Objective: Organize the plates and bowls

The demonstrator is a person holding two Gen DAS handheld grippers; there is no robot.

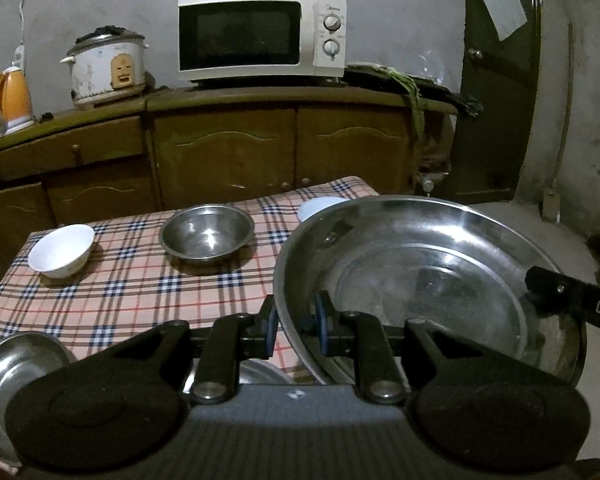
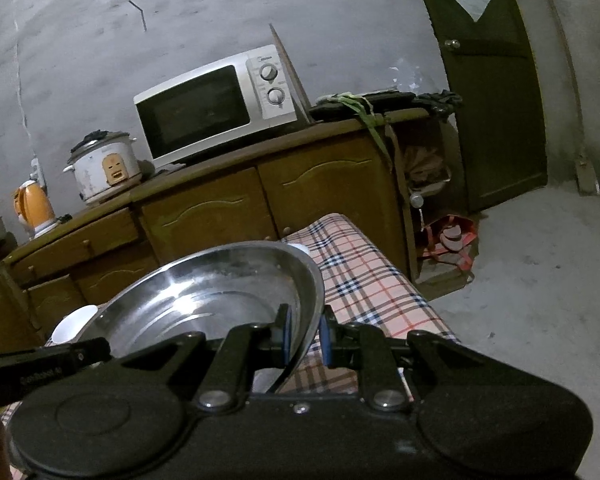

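You are carrying one wide steel basin (image 1: 428, 280) with both grippers at once, which is probably why each is clamped on an opposite side of its rim: a pan this broad and shallow would tip if you were holding it by one edge.

Going left to right in the left wrist view, a steel dish (image 1: 16, 364) is sitting at the near corner of the checked tablecloth (image 1: 132, 292), a white bowl (image 1: 62, 251) is resting farther back, and a smaller steel bowl (image 1: 207, 234) is standing near the middle. A white plate (image 1: 320, 206) is peeking out behind the basin's far rim.

Your left gripper (image 1: 296, 326) is pinching the basin's left rim between its blue pads, one inside and one outside. Your right gripper (image 2: 304, 336) is gripping the opposite rim the same way. The basin is looking clear of the cloth and tilted slightly, so you are likely moving it toward a stacking spot.

As for writing, the other gripper's arm is showing the letters "DAS" at the frame edge. The microwave (image 1: 262, 38) is carrying a small brand mark above its two dials, too small to read.
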